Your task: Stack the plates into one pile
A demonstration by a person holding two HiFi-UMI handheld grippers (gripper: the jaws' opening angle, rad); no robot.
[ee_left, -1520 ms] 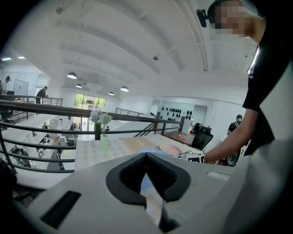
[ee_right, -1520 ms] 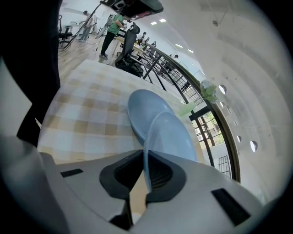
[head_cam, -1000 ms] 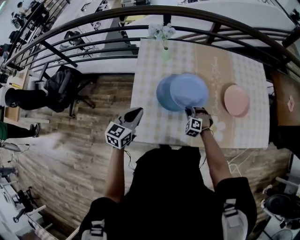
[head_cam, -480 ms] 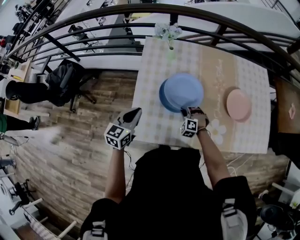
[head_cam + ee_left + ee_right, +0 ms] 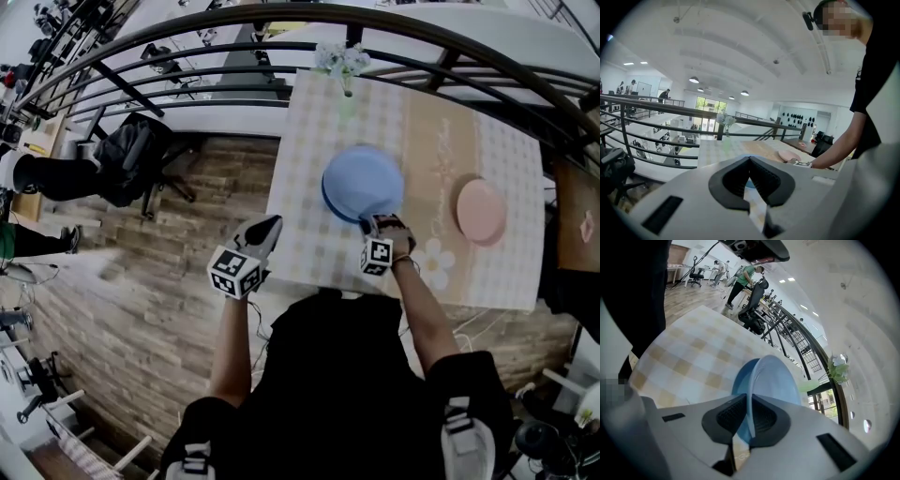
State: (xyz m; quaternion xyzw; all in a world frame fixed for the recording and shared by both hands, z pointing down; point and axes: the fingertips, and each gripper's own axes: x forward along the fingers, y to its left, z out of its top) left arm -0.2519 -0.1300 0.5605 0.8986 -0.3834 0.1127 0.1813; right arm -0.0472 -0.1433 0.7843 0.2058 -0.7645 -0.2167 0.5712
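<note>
A light blue plate (image 5: 364,180) lies almost squarely over a darker blue plate (image 5: 325,195) on the checked table (image 5: 305,248). My right gripper (image 5: 380,223) is shut on the light plate's near rim. In the right gripper view that rim (image 5: 771,376) runs edge-on between the pads of the right gripper (image 5: 751,401), with the darker plate (image 5: 740,380) showing behind it. A pink plate (image 5: 482,212) sits alone at the table's right. My left gripper (image 5: 270,225) hovers at the table's near left corner, shut on nothing; in its own view the left gripper (image 5: 750,161) has its tips together.
A small vase of flowers (image 5: 345,66) stands at the table's far edge. A dark metal railing (image 5: 187,47) curves round behind the table. The table's left edge drops to a wood floor (image 5: 169,281). The pink plate (image 5: 790,155) also shows in the left gripper view.
The right gripper has carried the light blue plate leftward until it covers the darker plate almost fully. The left gripper has stayed put.
</note>
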